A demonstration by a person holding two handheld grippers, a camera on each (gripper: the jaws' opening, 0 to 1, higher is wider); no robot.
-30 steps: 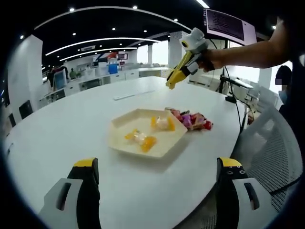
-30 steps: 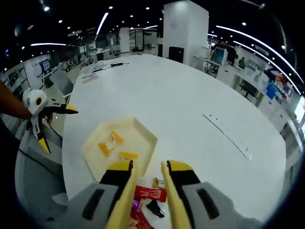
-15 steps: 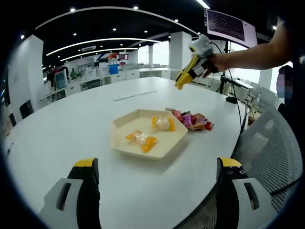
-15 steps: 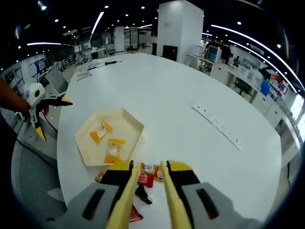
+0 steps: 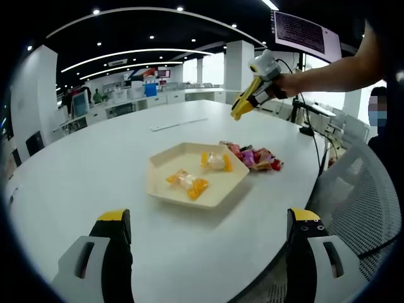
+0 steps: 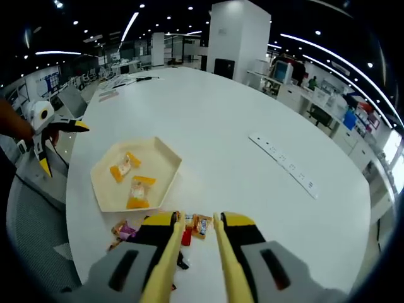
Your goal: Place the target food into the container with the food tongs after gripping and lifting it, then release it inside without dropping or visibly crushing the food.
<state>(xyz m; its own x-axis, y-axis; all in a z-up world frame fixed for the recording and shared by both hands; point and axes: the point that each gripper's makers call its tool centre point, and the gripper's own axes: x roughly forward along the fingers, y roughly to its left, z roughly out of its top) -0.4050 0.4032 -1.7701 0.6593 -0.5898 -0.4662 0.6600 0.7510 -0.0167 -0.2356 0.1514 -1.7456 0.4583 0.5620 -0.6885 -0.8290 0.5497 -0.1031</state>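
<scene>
The left gripper, black with yellow tips, has its two jaws spread wide apart and holds nothing; it hovers low above the near edge of a large round white table. Just beyond it on the table lies a cream hexagonal tray, the landmark here. Two orange-wrapped candies rest inside the tray, one near the middle and one toward its far side.

The right gripper, yellow-jawed with a white body, is held in a person's hand at the end of an outstretched bare forearm, raised well above the table and beyond the far side of the tray, its jaws pointing down toward the table. In its own view the right gripper has its jaws nearly together with a narrow gap, and nothing is between them.

A loose pile of red, pink and purple wrapped candies lies on the table just beside the tray's right edge, touching or almost touching it. In the right gripper view this pile sits directly below the jaw tips, with the tray to the left of them. A long white power strip lies on the table well apart from the tray. A grey mesh chair stands at the table's edge.
</scene>
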